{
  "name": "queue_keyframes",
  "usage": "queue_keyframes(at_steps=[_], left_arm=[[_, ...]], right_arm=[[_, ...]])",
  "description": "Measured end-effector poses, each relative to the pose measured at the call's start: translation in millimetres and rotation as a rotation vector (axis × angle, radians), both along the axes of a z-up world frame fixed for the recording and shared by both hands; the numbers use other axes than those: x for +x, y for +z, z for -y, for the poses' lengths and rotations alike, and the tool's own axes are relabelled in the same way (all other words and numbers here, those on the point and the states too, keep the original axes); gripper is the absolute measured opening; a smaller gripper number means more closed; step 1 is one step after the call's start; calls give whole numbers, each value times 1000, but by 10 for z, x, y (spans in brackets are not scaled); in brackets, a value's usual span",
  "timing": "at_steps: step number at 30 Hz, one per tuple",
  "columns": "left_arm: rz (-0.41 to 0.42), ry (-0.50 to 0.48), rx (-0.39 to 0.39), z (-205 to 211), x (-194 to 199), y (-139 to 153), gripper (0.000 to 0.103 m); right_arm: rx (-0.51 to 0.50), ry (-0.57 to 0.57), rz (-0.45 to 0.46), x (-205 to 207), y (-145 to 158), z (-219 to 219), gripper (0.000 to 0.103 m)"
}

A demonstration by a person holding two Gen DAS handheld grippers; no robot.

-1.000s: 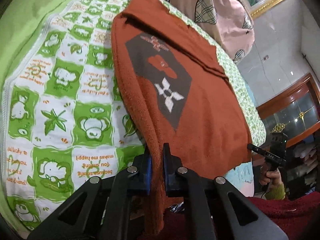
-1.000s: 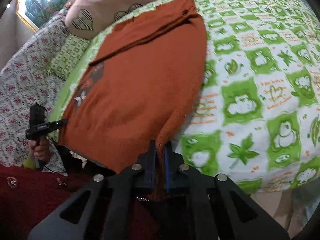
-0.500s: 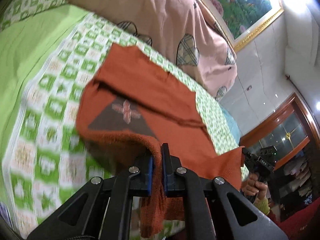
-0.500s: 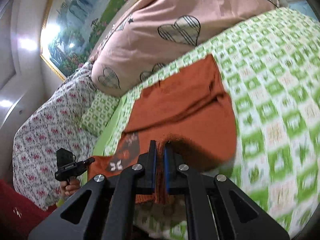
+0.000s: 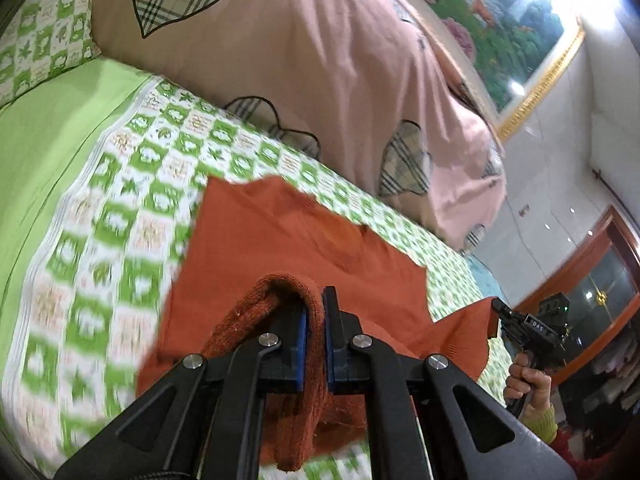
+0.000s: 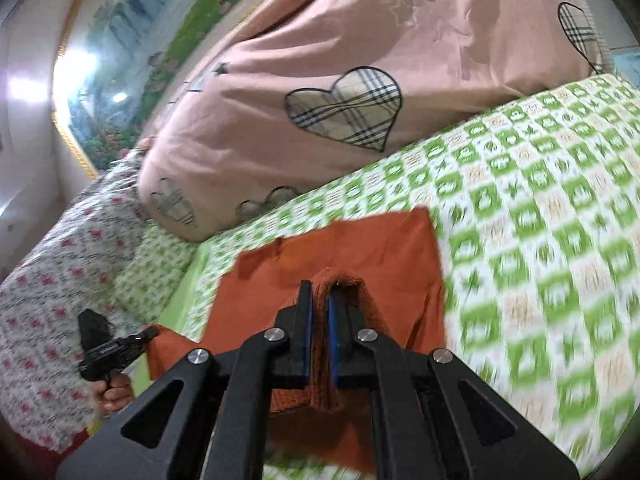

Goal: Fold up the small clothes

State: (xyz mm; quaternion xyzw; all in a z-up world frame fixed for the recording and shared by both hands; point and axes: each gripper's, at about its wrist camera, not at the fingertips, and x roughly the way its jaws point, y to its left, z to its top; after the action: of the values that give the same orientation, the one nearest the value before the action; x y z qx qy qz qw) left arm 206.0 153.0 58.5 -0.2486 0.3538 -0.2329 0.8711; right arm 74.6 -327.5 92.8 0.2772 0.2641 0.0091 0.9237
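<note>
both grippers [image 5: 315, 312] [image 6: 319, 300] clamp sweater [image 5: 280, 232] hem, angled down.

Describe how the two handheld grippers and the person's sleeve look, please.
Each gripper, left and right, has black angular fingers with triangular cut-outs, silver round screw heads and blue pads. Seen from the side, the right one's body carries small white lettering. The sleeve cuff is yellow-green, with dark red fabric behind it.

1. A pink duvet [image 5: 320, 60] with plaid hearts is lying bunched on the green checked sheet [image 5: 120, 220]
2. A gilt-framed painting [image 5: 500, 20] is hanging on the wall
3. A floral quilt [image 6: 60, 260] is lying beside the sheet
4. A wooden cabinet [image 5: 600, 272] is standing beyond
</note>
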Motion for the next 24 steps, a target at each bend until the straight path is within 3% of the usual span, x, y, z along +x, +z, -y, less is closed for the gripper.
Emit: queue_keyframes(at_steps=[5,11,14,20,24], left_arm=[[-27,43,33,-40,492,-184,5],[-95,102,58,-125,947,-511,4],[-122,110,107,-64,1093,-653,5],[-126,79,136,29,863,-572,12],[-101,-42,116,318,409,-515,19]], right_arm=[[3,-77,-57,489,-231,306,8],[-20,-153,-183,841,-650,520,8],[-31,-171,-233,924,-814,559,8],[-51,-165,-238,799,-705,514,13],[-145,-113,-186,577,-504,196,14]])
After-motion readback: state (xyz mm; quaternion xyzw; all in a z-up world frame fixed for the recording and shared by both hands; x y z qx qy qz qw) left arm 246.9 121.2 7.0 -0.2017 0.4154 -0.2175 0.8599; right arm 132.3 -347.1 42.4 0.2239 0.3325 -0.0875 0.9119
